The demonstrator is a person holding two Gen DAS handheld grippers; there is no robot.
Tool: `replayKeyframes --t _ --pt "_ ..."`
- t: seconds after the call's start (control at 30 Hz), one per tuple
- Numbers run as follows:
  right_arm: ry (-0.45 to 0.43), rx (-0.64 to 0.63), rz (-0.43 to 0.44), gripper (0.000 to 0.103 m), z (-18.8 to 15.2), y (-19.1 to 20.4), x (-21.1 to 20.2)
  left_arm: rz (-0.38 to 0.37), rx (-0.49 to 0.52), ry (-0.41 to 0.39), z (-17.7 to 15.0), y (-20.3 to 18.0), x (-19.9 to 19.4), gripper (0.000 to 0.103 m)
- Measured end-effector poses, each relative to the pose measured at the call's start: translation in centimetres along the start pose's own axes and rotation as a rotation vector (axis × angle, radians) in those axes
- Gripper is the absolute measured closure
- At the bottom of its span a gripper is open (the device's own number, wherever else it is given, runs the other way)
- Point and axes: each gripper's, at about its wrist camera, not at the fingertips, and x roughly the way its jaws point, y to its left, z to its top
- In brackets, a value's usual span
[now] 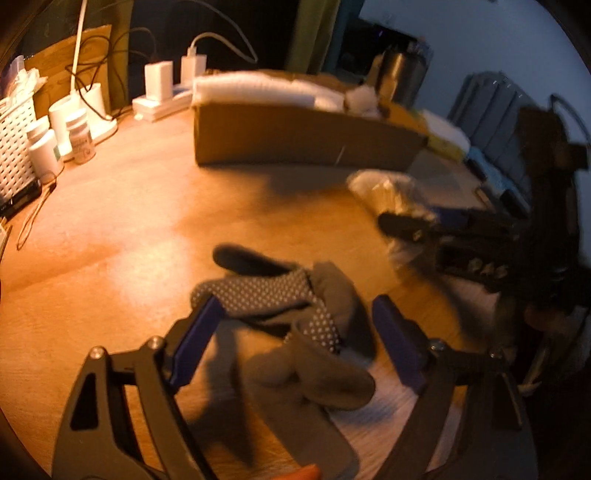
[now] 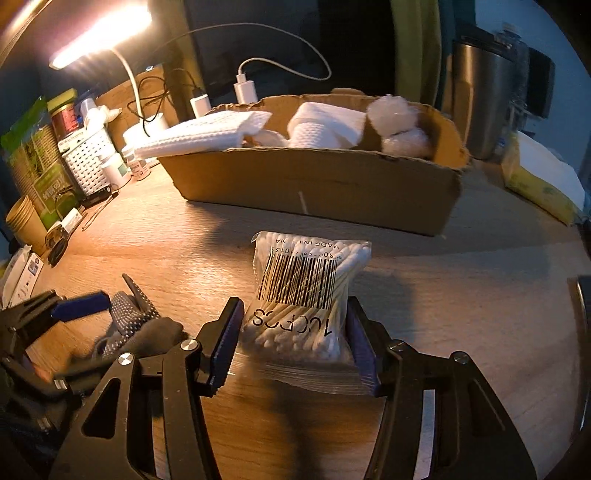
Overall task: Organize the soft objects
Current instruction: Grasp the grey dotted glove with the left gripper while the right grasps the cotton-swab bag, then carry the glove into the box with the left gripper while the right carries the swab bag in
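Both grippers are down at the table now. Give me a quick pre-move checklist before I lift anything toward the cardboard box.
1. Right gripper pads on both sides of the cotton swab bag: ok.
2. Firm clamp on the bag: cannot tell; pads touch it.
3. Left gripper around the grey dotted gloves: ok, open, straddling them.
4. Left grip closed: not ok.
5. Room in the cardboard box: cannot tell; paper towels and cotton balls already inside.
6. Table path to the box: ok.

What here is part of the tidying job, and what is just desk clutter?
Job: socks, swab bag, cardboard box, left gripper, right gripper.
Clutter: lamp, chargers, white basket, steel tumbler, paper cups.
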Motion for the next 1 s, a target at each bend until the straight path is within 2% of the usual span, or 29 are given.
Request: replayKeyframes --t 0.2,0.23,0.27,0.37,0.47,1.0 --pt "-0.01 0.018 0.003 0.045 -0.5 -1.1 -0.7 0.051 0.047 -0.003 -0.2 -1.0 0.4 0.019" --pt "-0.014 0.022 0.004 0.045 -0.5 -1.3 -0.8 0.046 0.051 -0.008 -0.2 -1.0 0.3 0.029" --pt "-0.017 0.025 0.005 0.045 -0.5 -1.4 -1.0 0.046 0.059 -0.012 -0.3 -1.1 0.2 0.045" --pt "-0.028 0.035 0.007 0.045 -0.6 -2.0 -1.4 0.057 0.083 -0.013 -0.2 -1.4 0.3 0.061" --pt "-0.034 0.042 0.007 0.045 -0.6 -2.4 -1.7 0.031 0.078 -0.007 0.0 -1.7 0.2 0.068" --pt "-0.083 0.046 0.003 0.045 0.8 -3.8 -3.7 -0.022 0.066 -0.117 2.9 -2.9 -2.6 0.07"
